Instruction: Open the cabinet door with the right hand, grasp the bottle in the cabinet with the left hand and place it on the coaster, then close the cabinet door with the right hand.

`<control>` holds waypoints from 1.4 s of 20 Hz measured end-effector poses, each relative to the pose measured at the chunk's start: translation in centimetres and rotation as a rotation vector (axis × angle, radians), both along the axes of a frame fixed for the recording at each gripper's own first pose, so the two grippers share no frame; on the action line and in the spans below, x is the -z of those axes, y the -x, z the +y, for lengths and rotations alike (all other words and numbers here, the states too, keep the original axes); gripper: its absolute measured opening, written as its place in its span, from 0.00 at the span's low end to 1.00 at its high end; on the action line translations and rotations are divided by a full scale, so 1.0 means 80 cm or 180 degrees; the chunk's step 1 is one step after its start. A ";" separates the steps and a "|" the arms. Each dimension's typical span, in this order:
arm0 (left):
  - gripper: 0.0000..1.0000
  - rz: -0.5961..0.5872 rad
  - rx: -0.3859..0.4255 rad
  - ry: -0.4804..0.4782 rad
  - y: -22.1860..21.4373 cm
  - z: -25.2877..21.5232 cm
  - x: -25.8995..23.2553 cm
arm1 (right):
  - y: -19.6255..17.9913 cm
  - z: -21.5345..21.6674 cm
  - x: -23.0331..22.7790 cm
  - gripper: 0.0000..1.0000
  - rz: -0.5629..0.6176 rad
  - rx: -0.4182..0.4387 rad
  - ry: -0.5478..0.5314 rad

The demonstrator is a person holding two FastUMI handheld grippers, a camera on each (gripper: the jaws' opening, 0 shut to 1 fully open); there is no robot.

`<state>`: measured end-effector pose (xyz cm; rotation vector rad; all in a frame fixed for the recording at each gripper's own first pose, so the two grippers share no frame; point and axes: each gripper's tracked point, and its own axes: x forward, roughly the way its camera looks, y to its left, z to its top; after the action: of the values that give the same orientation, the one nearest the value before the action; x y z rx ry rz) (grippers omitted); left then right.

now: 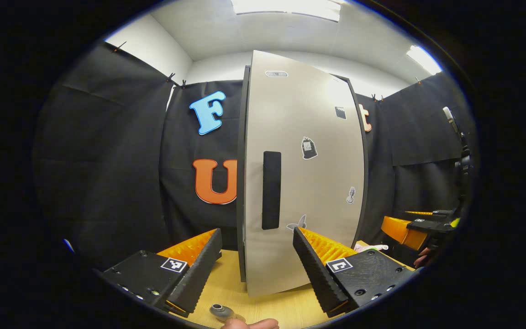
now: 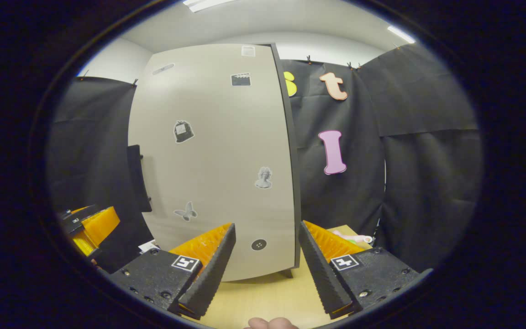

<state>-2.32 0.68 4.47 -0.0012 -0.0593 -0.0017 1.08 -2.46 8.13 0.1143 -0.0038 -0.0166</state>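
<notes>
left hand-held gripper (image 1: 257, 256): fingers apart, empty | right hand-held gripper (image 2: 266, 256): fingers apart, empty

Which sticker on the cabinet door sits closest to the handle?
The sack-shaped sticker, just beside the handle's upper end. The butterfly is lower down; the bust and clapperboard lie farther across the door.

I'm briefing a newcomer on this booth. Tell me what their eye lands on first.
The tall pale cabinet door, shut and dotted with small stickers, stands mid-scene on the wooden table, its dark vertical handle near the door's left edge. In the foreground, the left gripper and right gripper both face it, open and empty.
</notes>
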 end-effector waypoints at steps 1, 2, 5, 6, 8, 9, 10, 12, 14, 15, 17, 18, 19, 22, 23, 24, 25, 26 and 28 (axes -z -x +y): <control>0.95 0.0016 0.0007 -0.0006 0.000 -0.001 0.002 | 0.000 0.001 0.000 0.90 -0.0012 0.0000 -0.0030; 0.95 0.0038 0.0004 -0.0016 0.001 -0.001 0.004 | -0.001 0.000 -0.001 0.90 -0.0028 0.0006 -0.0041; 0.95 0.0037 0.0018 -0.0054 0.003 -0.004 0.005 | -0.001 0.002 0.001 0.90 -0.0018 -0.0002 -0.0009; 0.95 0.0028 0.0014 -0.0068 0.004 -0.004 0.004 | -0.003 0.003 0.001 0.87 -0.0026 -0.0012 -0.0009; 0.95 0.0017 0.0021 -0.0078 0.005 -0.006 0.004 | -0.004 0.004 0.003 0.90 -0.0016 -0.0029 0.0003; 0.95 0.0013 0.0022 -0.0085 0.005 -0.008 0.003 | -0.005 0.004 0.003 0.90 -0.0014 -0.0031 0.0023; 0.95 0.0020 0.0026 -0.0094 0.006 -0.009 0.005 | -0.004 0.004 0.002 0.87 -0.0019 -0.0029 0.0041; 0.95 0.0045 0.0037 -0.0090 0.004 -0.011 0.009 | -0.004 0.004 0.002 0.90 -0.0020 -0.0022 0.0051; 0.95 0.0068 0.0049 -0.0093 0.006 -0.014 0.011 | -0.003 0.006 0.007 0.90 0.0034 -0.0031 0.0037; 0.95 0.0067 0.0061 -0.0088 0.007 -0.015 0.011 | -0.004 0.006 0.007 0.90 0.0042 -0.0031 0.0020; 0.95 0.0081 0.0060 -0.0091 0.008 -0.017 0.014 | -0.001 0.006 0.006 0.90 0.0034 -0.0033 0.0013; 0.95 0.0085 0.0055 -0.0096 0.008 -0.017 0.015 | -0.002 0.005 0.006 0.90 0.0032 -0.0023 0.0023; 0.95 0.0088 0.0055 -0.0093 0.008 -0.018 0.015 | -0.001 0.005 0.006 0.90 0.0038 -0.0017 0.0040; 0.95 0.0097 0.0063 -0.0086 0.010 -0.019 0.015 | 0.000 0.006 0.006 0.88 0.0028 -0.0036 0.0043; 0.95 0.0080 0.0064 -0.0086 0.011 -0.020 0.014 | -0.001 0.006 0.006 0.87 0.0025 -0.0036 0.0044; 0.95 0.0071 0.0065 -0.0090 0.011 -0.020 0.014 | 0.001 0.006 0.006 0.90 0.0025 -0.0039 0.0050; 0.95 0.0064 0.0075 -0.0091 0.012 -0.022 0.014 | 0.001 0.006 0.005 0.90 0.0020 -0.0038 0.0048; 0.95 0.0070 0.0081 -0.0092 0.012 -0.023 0.015 | 0.001 0.006 0.006 0.90 0.0018 -0.0037 0.0049; 0.95 0.0098 0.0090 -0.0103 0.011 -0.025 0.018 | 0.002 0.006 0.007 0.90 0.0026 -0.0043 0.0043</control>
<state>-3.22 -1.29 3.04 0.0302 -0.0286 -0.0307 0.95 -1.98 7.56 0.1008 0.0049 -0.0034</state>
